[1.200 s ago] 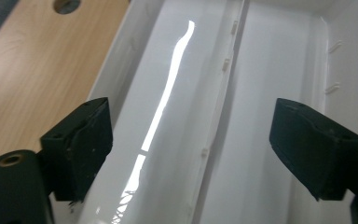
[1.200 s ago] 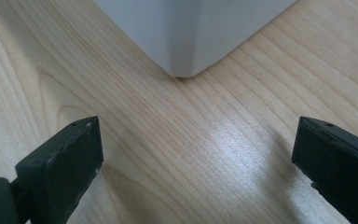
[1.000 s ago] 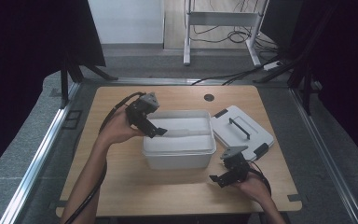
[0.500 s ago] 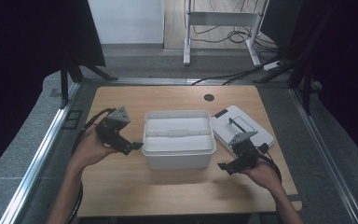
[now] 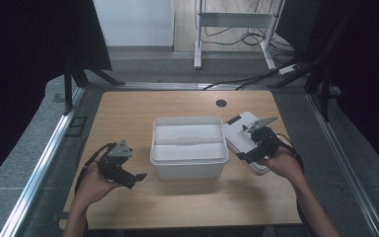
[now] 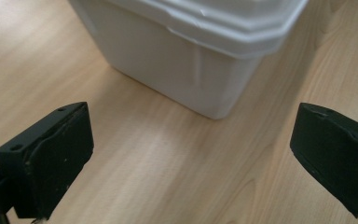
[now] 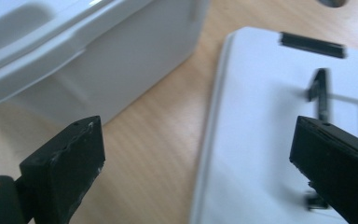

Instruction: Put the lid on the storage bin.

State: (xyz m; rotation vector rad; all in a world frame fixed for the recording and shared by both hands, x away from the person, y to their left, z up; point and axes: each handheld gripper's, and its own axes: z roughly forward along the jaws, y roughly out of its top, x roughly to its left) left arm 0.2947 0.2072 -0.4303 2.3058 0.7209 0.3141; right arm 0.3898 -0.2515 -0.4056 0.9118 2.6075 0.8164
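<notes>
Bare wood table lay open around the left gripper, jaws wide, at eight o'clock. Centre sat the smooth white rectangular tub. Right gripper, jaws wide, hovered over the flat lid at three o'clock.

A white plastic box stands upright in the middle of the wooden desk. It is rectangular with rounded corners and a thick rim, open at the top, and its walls slope slightly inward toward the base. Inside, a raised ledge runs across the far half. Just beside it, on its right, a flat white lid lies on the desk at a slight angle, not touching the box. The lid carries small black clips at its edges and a thin black handle on top.
</notes>
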